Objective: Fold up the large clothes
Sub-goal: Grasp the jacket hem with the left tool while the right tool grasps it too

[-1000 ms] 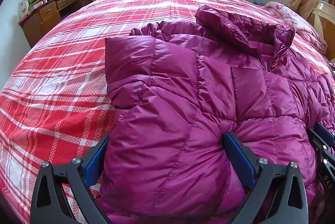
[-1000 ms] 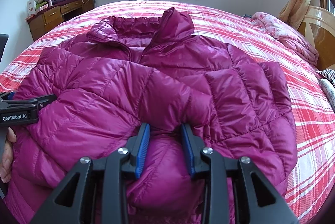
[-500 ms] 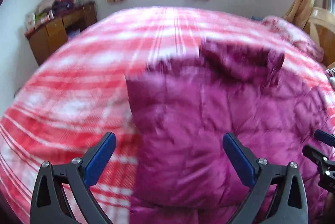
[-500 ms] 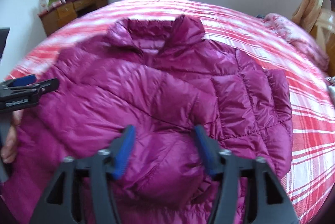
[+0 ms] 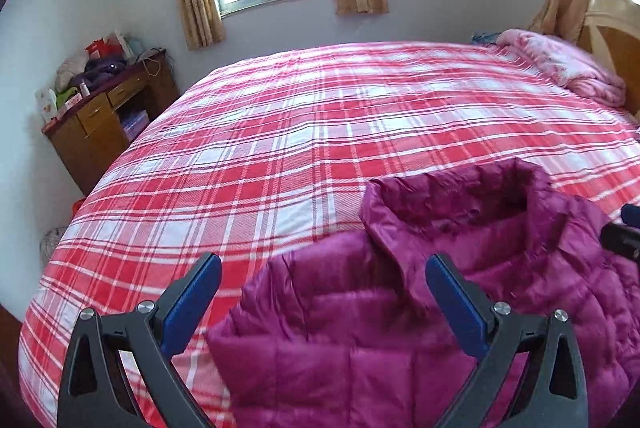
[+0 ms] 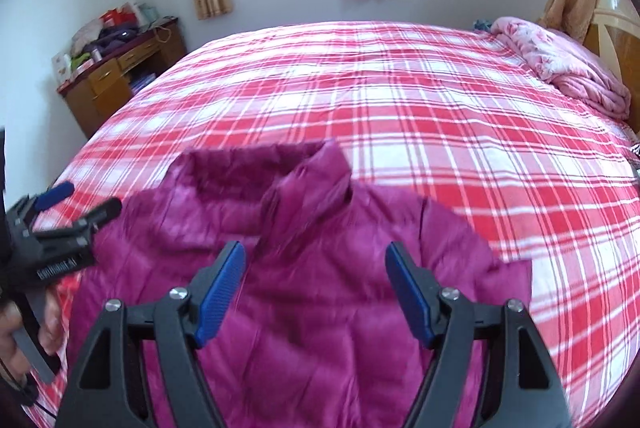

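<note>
Magenta puffer jacket [image 6: 320, 292] on plaid bed [image 5: 320, 131] (collar up); left gripper [image 5: 320, 292] and right gripper [image 6: 316, 288] spread above it, nothing pinched, right jaws just opened.

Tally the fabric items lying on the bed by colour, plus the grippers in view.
Magenta: 1, the puffer jacket
Pink floral: 1, the bundled quilt near the headboard
Red plaid: 1, the bedspread under both
Grippers: 2, the left gripper and the right gripper, both open above the jacket
Total: 5
</note>
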Available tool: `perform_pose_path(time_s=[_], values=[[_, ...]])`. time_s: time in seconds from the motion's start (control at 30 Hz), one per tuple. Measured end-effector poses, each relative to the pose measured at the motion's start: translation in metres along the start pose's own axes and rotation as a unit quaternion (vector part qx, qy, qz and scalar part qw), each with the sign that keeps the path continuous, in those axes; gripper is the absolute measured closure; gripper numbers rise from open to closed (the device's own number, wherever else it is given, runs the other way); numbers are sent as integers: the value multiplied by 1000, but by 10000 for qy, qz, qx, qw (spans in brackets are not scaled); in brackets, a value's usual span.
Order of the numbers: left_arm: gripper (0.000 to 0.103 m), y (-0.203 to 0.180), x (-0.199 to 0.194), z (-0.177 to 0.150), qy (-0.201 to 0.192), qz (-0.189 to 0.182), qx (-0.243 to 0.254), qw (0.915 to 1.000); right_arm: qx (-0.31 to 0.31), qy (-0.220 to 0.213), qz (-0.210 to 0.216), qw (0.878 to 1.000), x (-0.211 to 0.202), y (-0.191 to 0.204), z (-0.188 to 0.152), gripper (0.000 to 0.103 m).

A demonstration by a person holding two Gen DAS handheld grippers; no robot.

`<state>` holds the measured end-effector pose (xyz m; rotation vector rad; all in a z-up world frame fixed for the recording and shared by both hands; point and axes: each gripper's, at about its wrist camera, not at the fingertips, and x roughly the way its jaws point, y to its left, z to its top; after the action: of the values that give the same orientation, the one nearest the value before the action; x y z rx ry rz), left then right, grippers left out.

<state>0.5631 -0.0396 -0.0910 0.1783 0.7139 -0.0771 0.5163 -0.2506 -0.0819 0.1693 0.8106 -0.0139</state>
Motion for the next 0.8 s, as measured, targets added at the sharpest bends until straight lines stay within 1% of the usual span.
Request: perform_pose_path(time_s=[0.1,0.2,0.27,0.3,0.33,0.37,0.4,0.43,0.47,0.5,0.6,0.73,0.8], values=[[1,-1,30,13,160,76,-108,9998,69,58,-89,9999,22,-3,21,28],[3,3,53,19,355,52,-264,9990,30,165,-127,9998,41,-1,36,28],[22,4,65,18,485,-41,-292,9984,-108,332,-172,9992,55,1,43,28],[45,2,68,17,548,-102,-271,9981,-237,424,-295,9984,62,3,44,28],[65,2,72,14,650,-184,-229,9975,-327,472,-404,9975,66,3,44,29],[74,3,75,11,735,-233,-208,9968,-434,529,-494,9964,70,3,42,39],[88,5,76,6,796,-288,-206,9962,-483,578,-508,9959,71,2,41,58],[95,5,76,4,815,-322,-204,9959,-582,667,-537,9946,72,1,37,67],[97,7,73,1,800,-355,-195,9960,-631,670,-608,9939,70,-1,33,81],[100,9,70,-2,770,-373,-178,9962,-662,653,-653,9935,68,-3,30,85],[102,17,57,-11,722,-464,-242,9960,-772,518,-703,9932,55,-8,16,90],[102,23,46,-19,712,-568,-286,9954,-861,473,-799,9919,48,-15,-1,92],[101,25,41,-19,657,-427,-390,9962,-898,489,-867,9910,53,-18,-6,92]])
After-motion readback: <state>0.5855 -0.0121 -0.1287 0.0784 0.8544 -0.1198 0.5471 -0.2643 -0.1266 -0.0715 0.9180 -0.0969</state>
